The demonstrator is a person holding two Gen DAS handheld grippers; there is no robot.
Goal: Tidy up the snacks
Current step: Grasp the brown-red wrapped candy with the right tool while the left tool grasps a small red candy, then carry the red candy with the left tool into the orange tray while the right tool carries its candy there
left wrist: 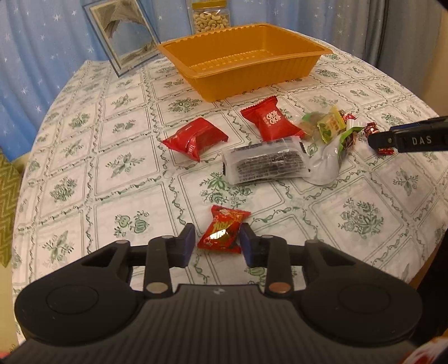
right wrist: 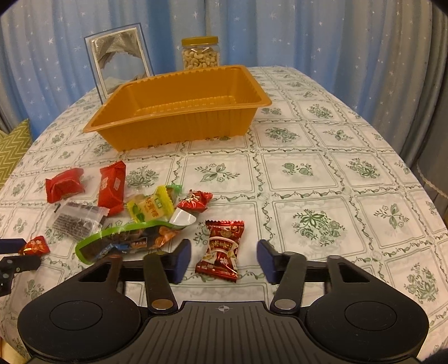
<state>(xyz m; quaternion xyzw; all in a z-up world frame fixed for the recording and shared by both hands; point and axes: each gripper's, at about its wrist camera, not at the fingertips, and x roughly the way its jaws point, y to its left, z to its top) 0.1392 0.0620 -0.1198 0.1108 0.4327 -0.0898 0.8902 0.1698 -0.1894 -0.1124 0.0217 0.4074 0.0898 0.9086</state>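
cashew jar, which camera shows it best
The right wrist view: the whole cashew jar, yellow lid included, stands clear behind the orange tray. The left wrist view crops its lid at the top edge, and the tray rim hides its base.

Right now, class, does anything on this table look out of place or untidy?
Yes. The orange tray sits empty while the wrapped snacks lie scattered loose on the tablecloth in front of it. A green-edged packet lies crumpled against the yellow packet. Nothing looks spilled or torn.

Wrapped snacks (right wrist: pixel 120 212) scattered flat before empty orange tray (right wrist: pixel 179 123).
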